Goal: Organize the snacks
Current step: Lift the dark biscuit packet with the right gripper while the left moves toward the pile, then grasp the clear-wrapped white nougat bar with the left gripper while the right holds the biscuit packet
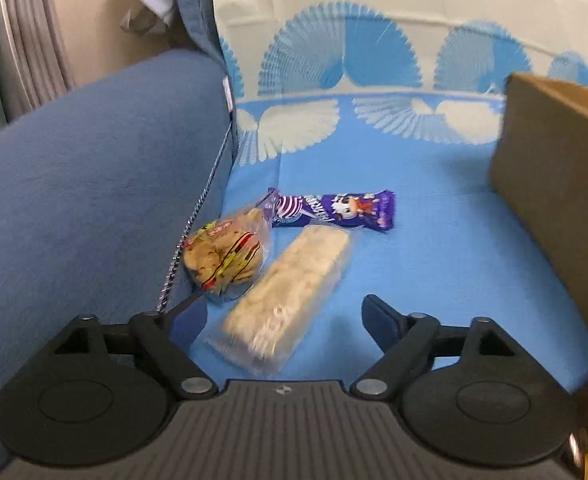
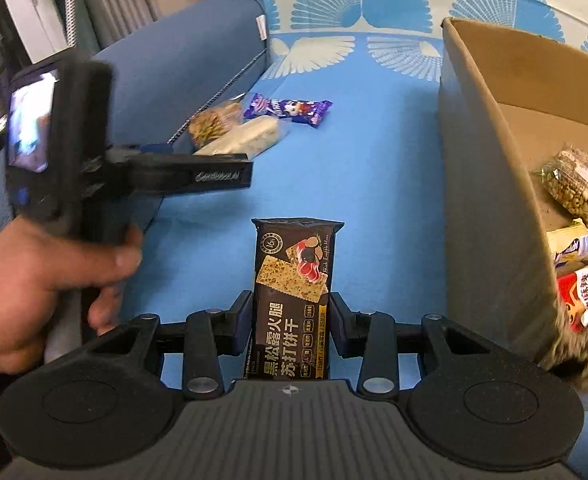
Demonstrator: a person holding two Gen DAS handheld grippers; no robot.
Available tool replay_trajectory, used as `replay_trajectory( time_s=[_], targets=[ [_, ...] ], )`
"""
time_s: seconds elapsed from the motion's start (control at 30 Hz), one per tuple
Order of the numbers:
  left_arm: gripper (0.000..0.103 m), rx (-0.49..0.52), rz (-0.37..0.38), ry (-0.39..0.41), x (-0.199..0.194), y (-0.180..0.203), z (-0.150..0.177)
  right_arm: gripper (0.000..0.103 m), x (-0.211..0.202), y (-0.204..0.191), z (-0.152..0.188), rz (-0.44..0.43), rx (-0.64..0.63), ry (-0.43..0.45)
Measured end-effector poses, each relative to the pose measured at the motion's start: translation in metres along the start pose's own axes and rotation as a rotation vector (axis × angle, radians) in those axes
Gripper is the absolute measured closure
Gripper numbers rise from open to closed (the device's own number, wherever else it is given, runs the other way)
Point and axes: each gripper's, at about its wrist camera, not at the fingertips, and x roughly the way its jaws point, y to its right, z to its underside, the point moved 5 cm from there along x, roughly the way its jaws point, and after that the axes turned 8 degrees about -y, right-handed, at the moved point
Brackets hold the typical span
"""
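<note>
A: Snacks on blue sofa cover (image 1: 434, 248), left wrist view: pale wafer bar (image 1: 290, 300) in clear wrap, cookie pack (image 1: 224, 258) touching it, purple candy bar (image 1: 334, 210) beyond. Left tool (image 1: 282, 312) spread wide, empty, straddling wafer bar's near end.

B: Probably light, crinkly, slippery; brittle inside. Best pinched across the middle, gently.

A: Right wrist view: right tool (image 2: 290, 320) clamped on dark cracker packet (image 2: 294, 292), lower half.

B: Cardboard box (image 2: 482, 168) just right, several snacks inside.

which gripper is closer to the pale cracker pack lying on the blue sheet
Left. The left gripper hangs right over the pale cracker pack, jaws open astride it. The right gripper is farther back, holding the dark biscuit pack.
</note>
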Motion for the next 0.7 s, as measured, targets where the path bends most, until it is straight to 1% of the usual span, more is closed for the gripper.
replay_trajectory(
  time_s=[0.07, 0.1, 0.13, 0.17, 0.2, 0.23, 0.37, 0.43, 0.47, 0.53, 0.63, 0.7],
  targets=[
    [0.013, -0.029, 0.014, -0.064, 0.016, -0.001, -0.003, 0.062, 0.004, 0.002, 0.002, 0.0, 0.015, -0.023],
    [0.018, -0.042, 0.019, -0.081, 0.019, -0.003, -0.003, 0.062, 0.006, 0.001, 0.002, 0.001, 0.012, -0.031],
    [0.026, -0.055, 0.017, -0.085, 0.019, -0.006, -0.004, 0.062, 0.007, 0.001, 0.002, 0.004, 0.008, -0.036],
    [0.046, -0.067, 0.019, -0.093, 0.018, -0.009, -0.003, 0.062, 0.009, 0.001, 0.003, 0.005, 0.005, -0.041],
    [0.055, -0.077, 0.032, -0.103, 0.015, -0.012, -0.002, 0.062, 0.01, 0.0, 0.003, 0.002, 0.004, -0.044],
    [0.059, -0.08, 0.042, -0.105, 0.01, -0.014, -0.001, 0.062, 0.011, 0.0, 0.003, 0.0, 0.003, -0.048],
    [0.06, -0.113, 0.103, -0.144, -0.021, -0.019, 0.012, 0.062, 0.015, -0.003, 0.002, 0.003, -0.006, -0.053],
    [0.06, -0.141, 0.155, -0.188, -0.038, -0.021, 0.025, 0.062, 0.018, -0.004, 0.003, 0.013, -0.016, -0.056],
    [0.06, -0.164, 0.187, -0.214, -0.046, -0.023, 0.033, 0.062, 0.018, -0.005, 0.005, 0.019, -0.017, -0.059],
    [0.06, -0.206, 0.237, -0.239, -0.063, -0.028, 0.049, 0.062, 0.02, -0.007, 0.002, 0.018, -0.021, -0.046],
    [0.06, -0.222, 0.307, -0.264, -0.083, -0.03, 0.075, 0.062, 0.018, -0.009, 0.003, 0.034, -0.041, -0.016],
    [0.06, -0.214, 0.324, -0.271, -0.091, -0.028, 0.092, 0.061, 0.016, -0.008, 0.005, 0.038, -0.035, -0.004]
  ],
)
